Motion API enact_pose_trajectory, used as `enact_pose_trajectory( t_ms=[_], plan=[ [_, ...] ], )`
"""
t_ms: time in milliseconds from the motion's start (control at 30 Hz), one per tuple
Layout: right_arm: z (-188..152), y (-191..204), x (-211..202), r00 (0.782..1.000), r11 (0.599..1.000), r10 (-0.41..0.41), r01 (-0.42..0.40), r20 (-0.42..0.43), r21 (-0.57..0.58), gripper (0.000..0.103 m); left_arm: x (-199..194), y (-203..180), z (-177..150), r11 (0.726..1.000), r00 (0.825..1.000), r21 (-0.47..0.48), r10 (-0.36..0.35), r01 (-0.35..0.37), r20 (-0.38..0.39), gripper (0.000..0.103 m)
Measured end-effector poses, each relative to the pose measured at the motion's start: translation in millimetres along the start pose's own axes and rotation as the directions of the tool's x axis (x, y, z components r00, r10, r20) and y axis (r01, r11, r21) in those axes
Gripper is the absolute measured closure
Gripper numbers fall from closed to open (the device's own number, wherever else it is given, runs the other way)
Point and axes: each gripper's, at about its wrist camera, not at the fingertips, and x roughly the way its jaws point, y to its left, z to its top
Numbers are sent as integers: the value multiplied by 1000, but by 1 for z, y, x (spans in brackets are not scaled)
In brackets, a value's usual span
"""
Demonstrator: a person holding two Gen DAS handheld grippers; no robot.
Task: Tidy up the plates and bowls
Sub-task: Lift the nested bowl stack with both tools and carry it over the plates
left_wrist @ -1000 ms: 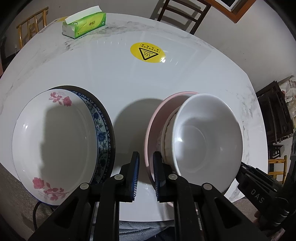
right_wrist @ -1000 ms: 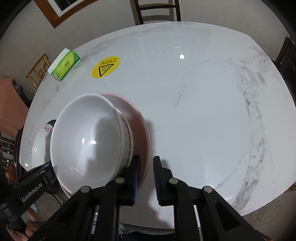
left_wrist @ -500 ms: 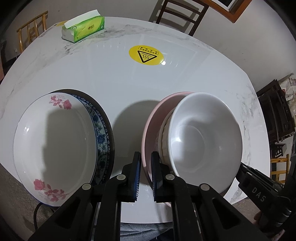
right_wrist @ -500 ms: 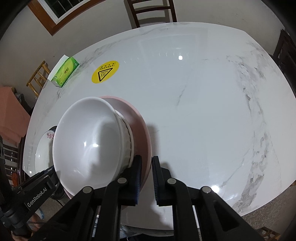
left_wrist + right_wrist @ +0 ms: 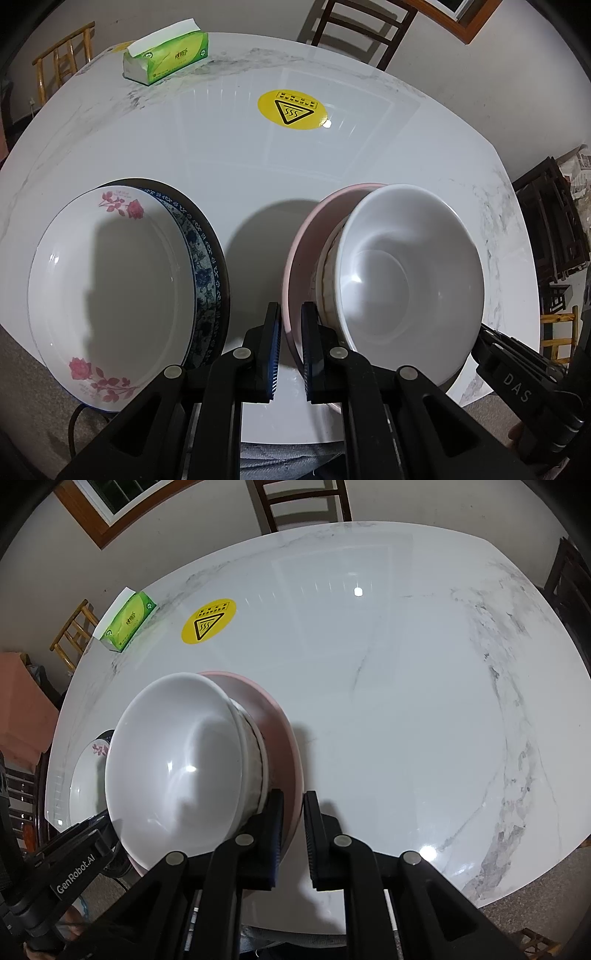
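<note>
Left wrist view: the left gripper [image 5: 291, 349] pinches the pink plate [image 5: 301, 236] rim, white bowl [image 5: 410, 273] nested inside, right of the rose plate [image 5: 107, 284] atop a blue-patterned plate [image 5: 203, 273]; right wrist view: the right gripper [image 5: 293, 834] clamps the plate's opposite rim; likely both carry the stack; next, lower it level.

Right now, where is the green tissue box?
The green tissue box lies at the table's far left edge in both wrist views, left of the yellow warning sticker.
</note>
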Motion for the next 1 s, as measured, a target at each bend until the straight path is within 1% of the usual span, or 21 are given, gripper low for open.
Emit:
enact_pose_trajectory(
  t_ms=[1000],
  plan=[
    [1,12,-11,1000,999,-18,18,4,-28,91,-9,4,-1,1000,1000,13,2,-2,7,97]
  ],
)
